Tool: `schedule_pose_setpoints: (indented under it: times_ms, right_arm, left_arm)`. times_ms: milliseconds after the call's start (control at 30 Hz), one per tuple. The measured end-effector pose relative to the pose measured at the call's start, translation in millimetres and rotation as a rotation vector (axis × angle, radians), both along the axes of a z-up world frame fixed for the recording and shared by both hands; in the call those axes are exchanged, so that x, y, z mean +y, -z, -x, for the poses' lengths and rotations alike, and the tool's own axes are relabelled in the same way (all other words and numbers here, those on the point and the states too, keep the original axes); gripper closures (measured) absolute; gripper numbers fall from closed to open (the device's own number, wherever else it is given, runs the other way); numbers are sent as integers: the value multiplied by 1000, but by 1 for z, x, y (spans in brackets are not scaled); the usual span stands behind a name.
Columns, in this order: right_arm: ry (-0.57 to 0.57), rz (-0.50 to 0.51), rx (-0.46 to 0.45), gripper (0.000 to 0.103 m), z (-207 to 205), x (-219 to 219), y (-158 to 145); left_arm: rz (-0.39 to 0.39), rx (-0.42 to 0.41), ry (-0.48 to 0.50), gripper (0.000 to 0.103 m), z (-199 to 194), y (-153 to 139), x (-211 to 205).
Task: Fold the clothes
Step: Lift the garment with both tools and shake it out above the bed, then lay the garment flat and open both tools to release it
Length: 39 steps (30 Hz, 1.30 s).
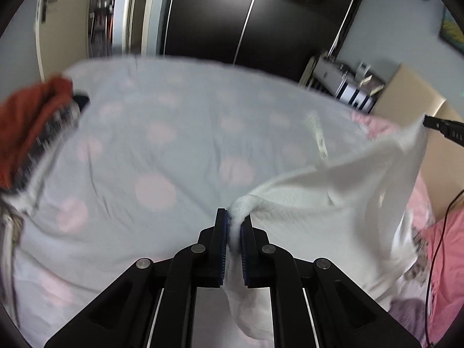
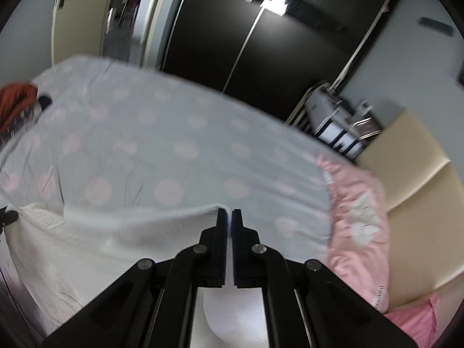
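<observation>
Both grippers angle down over the bed (image 1: 179, 133): left gripper (image 1: 234, 217) and right gripper (image 2: 229, 217) each pinch a corner of the white cloth (image 1: 333, 203), stretched between them above the sheet. Red clothes (image 1: 26, 127) lie far left, a pink pillow (image 2: 356, 217) right.

Left gripper (image 1: 234, 217) and right gripper (image 2: 229, 217) — jaws clamped, angled downward.

This is a bedroom in a home. A big bed (image 1: 179, 133) with a grey sheet and pink dots fills the middle. A pink pillow (image 2: 356, 211) lies at 3 o'clock. A tall dark wardrobe (image 2: 261, 43) stands at 12 o'clock. A door (image 2: 78, 17) is at 11 o'clock. Clothes (image 1: 32, 127) pile up at 9 o'clock.
</observation>
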State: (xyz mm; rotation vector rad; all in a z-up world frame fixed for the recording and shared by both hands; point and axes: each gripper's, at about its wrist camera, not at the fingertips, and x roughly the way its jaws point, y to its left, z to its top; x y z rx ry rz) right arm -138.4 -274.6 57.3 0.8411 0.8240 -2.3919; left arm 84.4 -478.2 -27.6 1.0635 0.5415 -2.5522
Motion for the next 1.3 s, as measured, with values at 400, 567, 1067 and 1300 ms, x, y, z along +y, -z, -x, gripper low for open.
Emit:
schedule_pose_setpoints:
  times_ms: [400,567,1067,1300]
  right_arm:
    - [7,310,257,101,-105,74,-207]
    - [14,388,169,101,-121,100,-208]
    - [369,586,-427,101,-69,163,103]
    - [410,512,-509,101,-20,149,191]
  left_arm:
    - [451,309,-93,95,-47,-230,-1]
    - [519,276,-58,95,-41,-242,18]
    - [297,-195,39,94,25,20,61]
    - [231,-270,19,94,50,100,50]
